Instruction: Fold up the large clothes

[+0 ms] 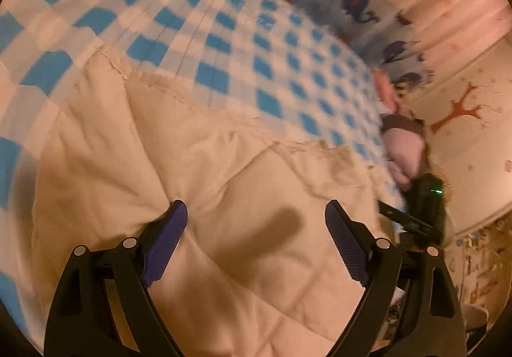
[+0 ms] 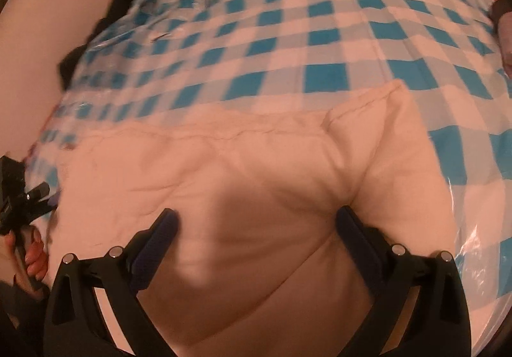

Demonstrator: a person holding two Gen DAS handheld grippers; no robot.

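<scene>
Left tongs (image 1: 256, 216) hang wide with nothing in them over the cream padded garment (image 1: 198, 165) on the checkered bed (image 1: 224, 43); right tongs (image 2: 256, 222) too. Looks between folds; next they need an edge to grab.

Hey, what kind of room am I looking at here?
Most likely a bedroom, perhaps a child's. A cream quilted comforter lies on a bed covered by a blue-and-white checked sheet, fabric printed with cartoon whales hangs beside it, and tree decals mark the wall.
</scene>
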